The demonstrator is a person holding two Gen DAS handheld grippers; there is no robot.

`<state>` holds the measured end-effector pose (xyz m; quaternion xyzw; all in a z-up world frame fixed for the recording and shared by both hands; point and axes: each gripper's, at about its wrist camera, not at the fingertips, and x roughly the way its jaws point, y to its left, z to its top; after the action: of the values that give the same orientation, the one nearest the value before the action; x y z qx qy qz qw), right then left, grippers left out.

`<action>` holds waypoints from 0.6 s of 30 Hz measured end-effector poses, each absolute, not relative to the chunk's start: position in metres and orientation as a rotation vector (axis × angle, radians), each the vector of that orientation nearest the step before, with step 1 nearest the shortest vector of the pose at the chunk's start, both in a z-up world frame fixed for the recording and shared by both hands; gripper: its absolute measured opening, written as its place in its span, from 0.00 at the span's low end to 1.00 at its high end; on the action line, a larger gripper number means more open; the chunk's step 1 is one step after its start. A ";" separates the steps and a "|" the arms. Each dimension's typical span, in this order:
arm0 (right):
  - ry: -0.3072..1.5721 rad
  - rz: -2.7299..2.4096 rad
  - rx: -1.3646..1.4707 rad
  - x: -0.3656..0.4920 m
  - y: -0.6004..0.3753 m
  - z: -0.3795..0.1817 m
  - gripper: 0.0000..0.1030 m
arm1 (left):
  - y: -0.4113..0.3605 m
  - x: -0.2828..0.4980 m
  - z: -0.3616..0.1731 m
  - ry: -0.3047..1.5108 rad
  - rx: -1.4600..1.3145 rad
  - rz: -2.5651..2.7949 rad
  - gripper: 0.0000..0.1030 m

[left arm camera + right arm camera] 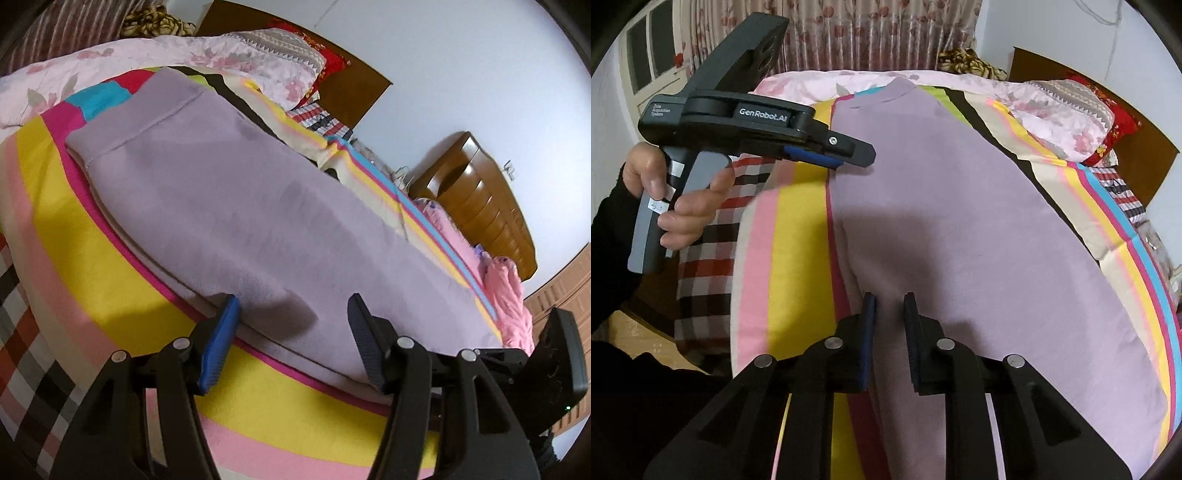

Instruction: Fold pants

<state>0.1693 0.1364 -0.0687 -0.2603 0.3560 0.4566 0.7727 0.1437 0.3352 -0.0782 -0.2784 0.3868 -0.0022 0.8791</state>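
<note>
Pants [960,229] lengthwise, waistband far end.

walls: plain white [461,74] | bed: brown wooden headboard [362,88] | cabinet: brown wood [484,206] | window: floral curtain [871,33] | floor: yellowish [639,325]

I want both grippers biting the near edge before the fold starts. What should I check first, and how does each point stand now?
1. Lilac pants lying flat on the striped sheet: ok.
2. Right gripper over the pants' near edge: ok.
3. Right gripper pinching fabric: cannot tell; jaws narrow, a gap shows.
4. Left gripper straddling the edge: ok.
5. Left gripper shut on cloth: not ok, jaws wide.
6. Far waistband unobstructed: ok.
</note>
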 end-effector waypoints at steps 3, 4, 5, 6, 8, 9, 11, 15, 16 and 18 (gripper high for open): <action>0.746 0.983 -0.613 0.160 0.145 -0.066 0.18 | 0.335 0.144 -0.083 0.807 -0.602 -0.003 0.59; 0.739 0.999 -0.616 0.157 0.147 -0.065 0.18 | 0.336 0.144 -0.084 0.806 -0.614 -0.007 0.60; 0.735 1.008 -0.617 0.156 0.148 -0.064 0.18 | 0.339 0.143 -0.085 0.806 -0.619 -0.008 0.60; 0.732 1.012 -0.623 0.154 0.151 -0.065 0.18 | 0.340 0.144 -0.086 0.809 -0.624 -0.008 0.60; 0.727 1.000 -0.648 0.153 0.155 -0.069 0.18 | 0.341 0.143 -0.088 0.811 -0.628 -0.008 0.60; 0.728 0.998 -0.654 0.154 0.157 -0.071 0.18 | 0.340 0.142 -0.087 0.812 -0.628 -0.008 0.60; 0.734 1.007 -0.630 0.157 0.158 -0.070 0.18 | 0.340 0.142 -0.088 0.811 -0.627 -0.011 0.61; 0.734 1.015 -0.628 0.161 0.162 -0.071 0.17 | 0.339 0.141 -0.088 0.812 -0.627 -0.016 0.62; 0.734 1.015 -0.631 0.161 0.164 -0.071 0.17 | 0.338 0.141 -0.088 0.813 -0.627 -0.016 0.62; 0.705 1.011 -0.661 0.158 0.167 -0.072 0.14 | 0.339 0.141 -0.088 0.813 -0.632 -0.017 0.62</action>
<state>0.1578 0.1665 -0.0717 -0.3044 0.3246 0.4652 0.7652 0.1411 0.3387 -0.0884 -0.3021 0.3889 -0.0081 0.8703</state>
